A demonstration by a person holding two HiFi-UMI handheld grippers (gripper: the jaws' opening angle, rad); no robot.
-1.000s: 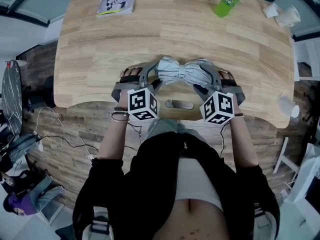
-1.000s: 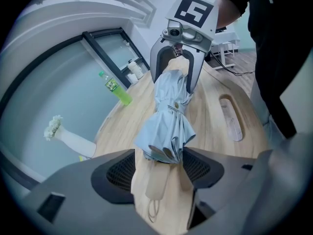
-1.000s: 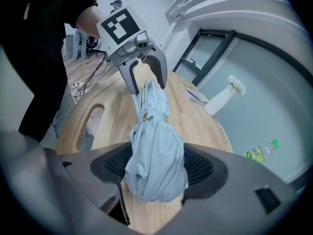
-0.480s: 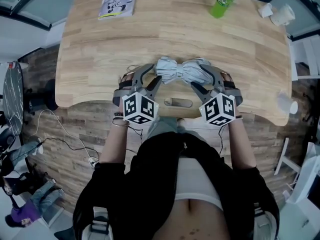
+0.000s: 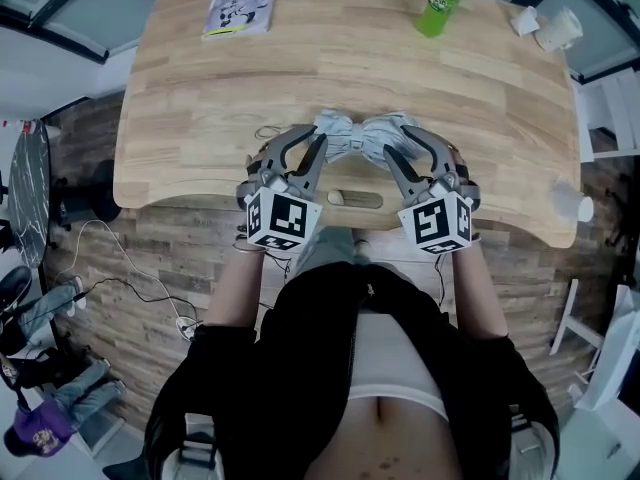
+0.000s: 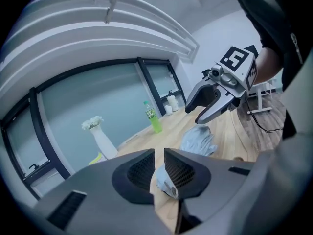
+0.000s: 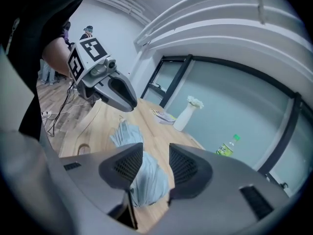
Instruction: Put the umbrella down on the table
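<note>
- From the head view alone: the whole folded umbrella [image 5: 362,138] lying flat on the table [image 5: 200,98] near the front edge, its ends just by the tips of the left gripper [image 5: 312,136] and the right gripper [image 5: 396,140]; both tilted down toward it from the near side, a marker cube [image 5: 283,218] on the back of each
- From the left gripper view alone: a narrow slit between that gripper's own jaws, just now closing in; nothing pinched; one end of the umbrella glimpsed through the slit, lower down on the table; released
- From the right gripper view alone: a wider gap between its jaws, likewise just now closing in; bunched umbrella cloth seen through the gap, lower down, not pressed by either pad; released as well
- Only in the gripper views: a white vase [image 6: 103,142] with pale flowers; a wall of glass panes in dark frames under a white stepped ceiling
- Pale grey cloth, pleated and crumpled, cinched at the middle into a bow-like shape; dark pads [image 6: 178,169] with a fine mesh pattern
- Light wood table of jointed strips with rounded corners; an oval cut-out [image 5: 355,199] at the front edge; at the far side a booklet [image 5: 240,3], a green bottle [image 5: 436,8] and white cups [image 5: 545,26]
- Dark plank floor [image 5: 170,238] around the table; a cable [image 5: 120,283] trailing at the left
</note>
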